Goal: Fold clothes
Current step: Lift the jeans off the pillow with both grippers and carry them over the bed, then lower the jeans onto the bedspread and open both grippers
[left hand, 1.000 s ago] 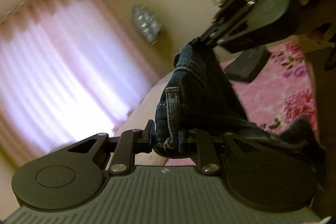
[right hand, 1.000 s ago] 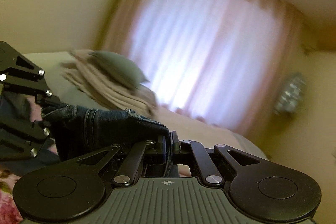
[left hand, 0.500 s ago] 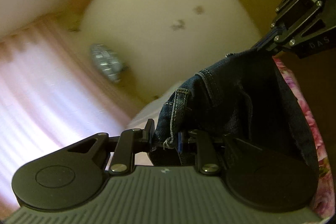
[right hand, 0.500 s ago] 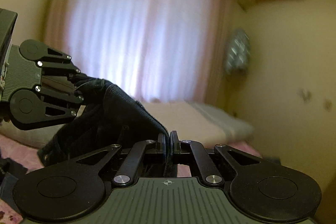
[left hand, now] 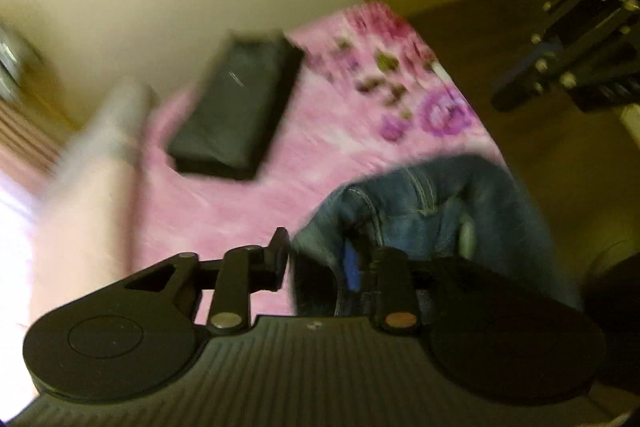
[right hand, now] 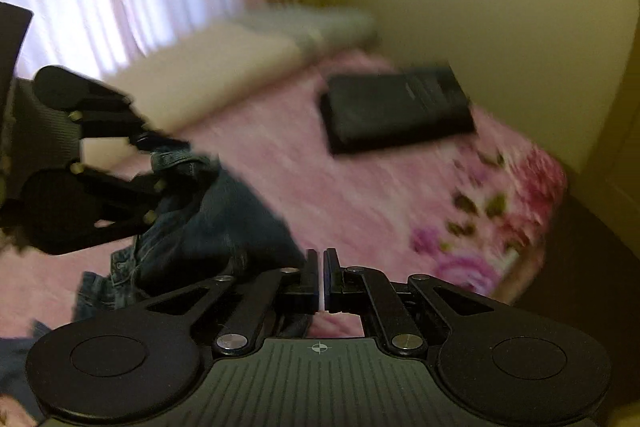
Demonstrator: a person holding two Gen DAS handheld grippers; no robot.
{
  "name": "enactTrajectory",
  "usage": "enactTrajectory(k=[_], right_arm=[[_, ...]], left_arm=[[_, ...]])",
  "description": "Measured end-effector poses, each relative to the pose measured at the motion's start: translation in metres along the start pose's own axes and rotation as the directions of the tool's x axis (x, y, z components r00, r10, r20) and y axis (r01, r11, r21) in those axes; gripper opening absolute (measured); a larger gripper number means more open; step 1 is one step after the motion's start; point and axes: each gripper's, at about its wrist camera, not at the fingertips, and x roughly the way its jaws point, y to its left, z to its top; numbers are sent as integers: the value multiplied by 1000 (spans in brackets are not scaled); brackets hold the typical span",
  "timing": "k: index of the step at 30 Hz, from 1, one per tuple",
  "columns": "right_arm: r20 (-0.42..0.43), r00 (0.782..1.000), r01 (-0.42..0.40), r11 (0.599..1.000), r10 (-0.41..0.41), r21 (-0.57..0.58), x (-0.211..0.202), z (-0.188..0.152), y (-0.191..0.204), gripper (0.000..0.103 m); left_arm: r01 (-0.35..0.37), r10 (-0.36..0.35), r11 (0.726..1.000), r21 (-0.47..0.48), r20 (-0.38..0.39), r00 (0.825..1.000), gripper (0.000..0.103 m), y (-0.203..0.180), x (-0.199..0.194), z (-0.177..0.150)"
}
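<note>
The left gripper point(left hand: 320, 259) has its jaws clamped on a bunched fold of the blue jeans point(left hand: 432, 211), which hang just above the pink floral bedspread point(left hand: 352, 131). The right gripper point(right hand: 323, 279) shows its jaws nearly shut with only a bright sliver between them and nothing held. Farther out, a folded black garment point(right hand: 396, 107) lies on the bedspread near the wall, a pale pillow point(right hand: 208, 75) beyond.

Left gripper point(left hand: 320, 261) and right gripper point(right hand: 323, 279): matte black linkage fingers, silver pivot screws, round black side discs, ribbed grey-green housings, small crosshair mark.
</note>
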Motion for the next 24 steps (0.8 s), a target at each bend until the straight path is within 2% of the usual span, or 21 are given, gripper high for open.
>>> enactTrajectory(k=[1,2,3,5,7,8,9,10,11,14,16,19,20,22,24], right_arm=[[-39,999,0,1000,1,18,18,4,-16,2],[-70,998,-1,1000,2,16,36,8,-19,2],[-99,995,-3,1000,3,-2,51,13,-30,2],[-142,990,-14,999,8,-44,71,17,-45,2],[-183,983,-43,997,30,-63,85,17,-40,2],[-206,977,-68,995,53,-71,93,13,-36,11],[-229,971,-94,993,74,-77,101,8,-31,28],[-246,964,-121,989,97,-84,110,4,-26,80],[-248,961,-151,984,124,-93,121,-2,-22,93],[-287,943,-219,964,168,-153,144,-2,0,93],[-313,935,-230,956,165,-183,161,-7,12,93],[-337,929,-222,959,152,-179,180,-21,14,93],[-340,928,-216,964,152,-157,184,-25,10,93],[-347,925,-203,973,153,-114,192,-32,2,93],[-353,923,-190,979,154,-70,201,-40,-6,92]], left_arm=[[12,-12,999,-36,-12,1000,31,1,8,0],[23,-25,997,-72,-23,999,42,3,16,0],[30,-35,993,-112,-37,999,48,4,23,-2],[16,-35,977,-214,-81,996,48,11,29,-19],[-23,-24,943,-333,-138,990,55,24,10,-52],[-49,-20,917,-396,-170,985,59,28,2,-73],[-76,-18,891,-448,-203,979,61,32,-4,-93],[-107,-20,860,-498,-242,970,61,33,-12,-116],[-138,-25,828,-544,-281,959,61,33,-19,-138],[-216,-59,736,-641,-379,923,61,30,-33,-207],[-261,-96,661,-704,-424,900,60,25,-24,-249],[-268,-161,545,-794,-413,896,57,24,3,-292],[-239,-192,501,-832,-376,906,57,24,12,-303],[-200,-224,437,-877,-321,920,56,28,28,-316],[-167,-253,391,-905,-280,926,54,32,44,-325]])
